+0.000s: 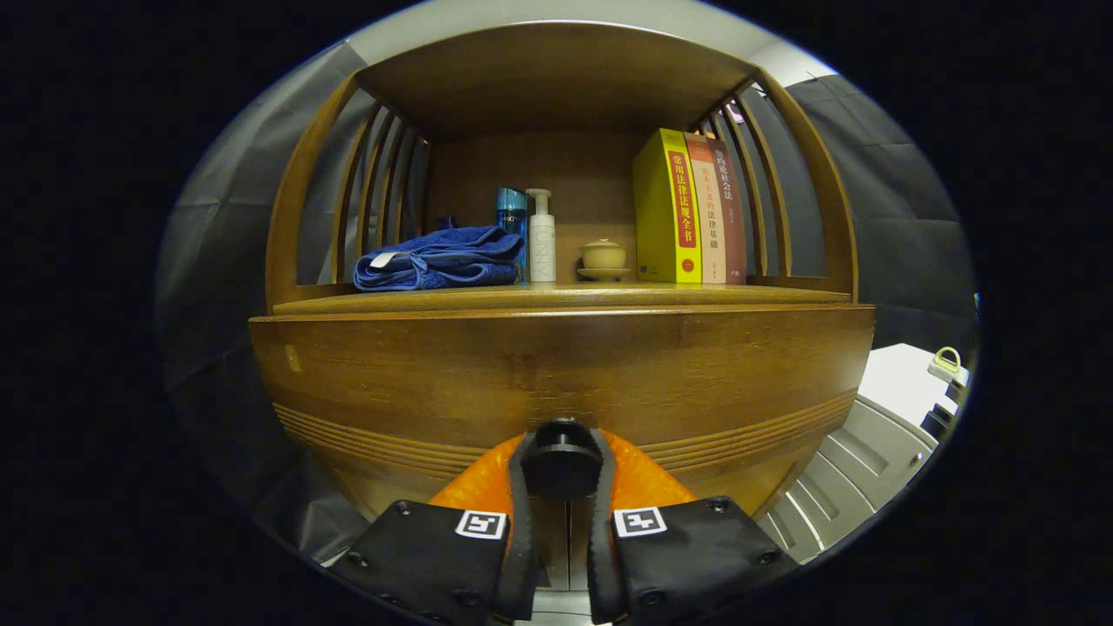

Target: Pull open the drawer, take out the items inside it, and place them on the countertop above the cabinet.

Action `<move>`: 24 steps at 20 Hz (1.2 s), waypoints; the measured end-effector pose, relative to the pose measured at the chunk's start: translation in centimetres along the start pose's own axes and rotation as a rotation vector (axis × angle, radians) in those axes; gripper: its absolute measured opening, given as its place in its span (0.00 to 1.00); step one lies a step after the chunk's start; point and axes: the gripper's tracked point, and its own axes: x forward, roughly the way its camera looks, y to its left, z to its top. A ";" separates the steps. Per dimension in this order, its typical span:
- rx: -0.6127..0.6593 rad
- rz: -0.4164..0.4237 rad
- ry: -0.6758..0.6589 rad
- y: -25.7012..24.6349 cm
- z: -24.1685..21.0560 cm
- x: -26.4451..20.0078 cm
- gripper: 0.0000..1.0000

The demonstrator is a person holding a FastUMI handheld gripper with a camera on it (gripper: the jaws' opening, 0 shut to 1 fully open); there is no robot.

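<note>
At the bottom centre of the frame the tongs point(562, 522) seem pressed onto the black drawer knob point(562, 461), the drawer front point(556, 374) rising directly behind it.

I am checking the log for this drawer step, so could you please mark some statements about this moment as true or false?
1. The gripper has its fingers closed on the black drawer knob. True.
2. The blue towel lies folded on the countertop. True.
3. The white pump bottle stands to the right of the books. False: it stands left of them, beside the towel.
4. The lidded tea cup sits between the fingers. False: it sits on the countertop, between bottle and books.
5. The drawer front looks pulled far out. False: no opening or contents show.
</note>
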 end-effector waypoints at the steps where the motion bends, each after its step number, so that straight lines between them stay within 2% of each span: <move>1: 0.006 -0.004 0.007 0.0 -0.2 -0.8 0.31; 6: 0.071 -0.027 0.054 -0.2 -0.7 -5.4 0.31; 17: 0.057 0.004 0.095 -0.3 -1.3 -14.1 0.31; 18: 0.053 0.012 0.047 -0.1 0.4 -15.1 0.31; 19: -0.006 -0.013 -0.091 -0.4 3.7 -16.4 0.32; 20: -0.121 -0.058 -0.225 -1.0 7.7 -17.2 0.32; 21: -0.221 -0.067 -0.261 -1.2 9.7 -17.5 0.32; 23: -0.206 0.017 -0.251 0.5 10.0 -18.1 0.31; 24: -0.195 0.021 -0.236 0.6 9.8 -18.1 0.31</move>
